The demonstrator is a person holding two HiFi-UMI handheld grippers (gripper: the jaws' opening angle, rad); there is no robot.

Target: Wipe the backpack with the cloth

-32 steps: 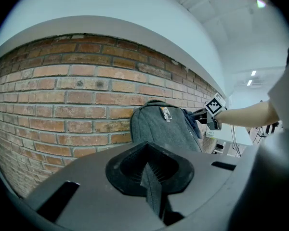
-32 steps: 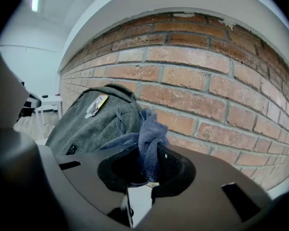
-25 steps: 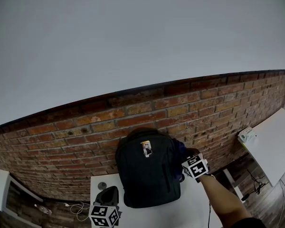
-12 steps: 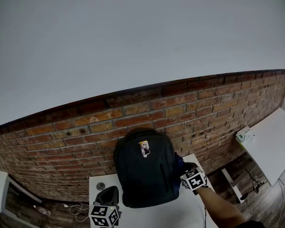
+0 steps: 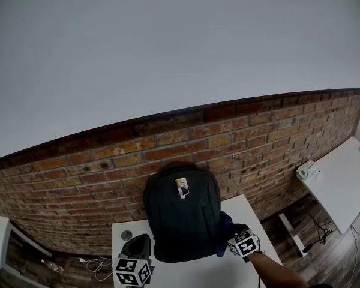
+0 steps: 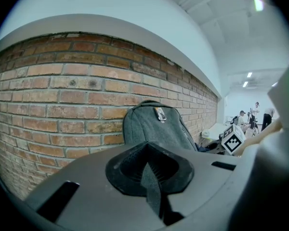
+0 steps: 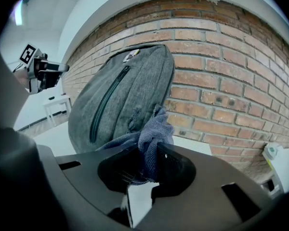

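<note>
Right claw (image 7: 145,166), clamped on cloth (image 7: 153,131), slid down backpack (image 5: 183,221) side towards bench (image 5: 243,273); stroke probably ending. Left claw (image 6: 148,177) together, empty.

Brick wall (image 5: 78,179) behind white table (image 5: 192,275); second white table (image 5: 342,182) right; cables (image 5: 97,261) on floor.

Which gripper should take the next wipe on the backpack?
Right. The right gripper is shut on the cloth, already at the backpack side. The left gripper is shut, empty, and back from the backpack.
</note>
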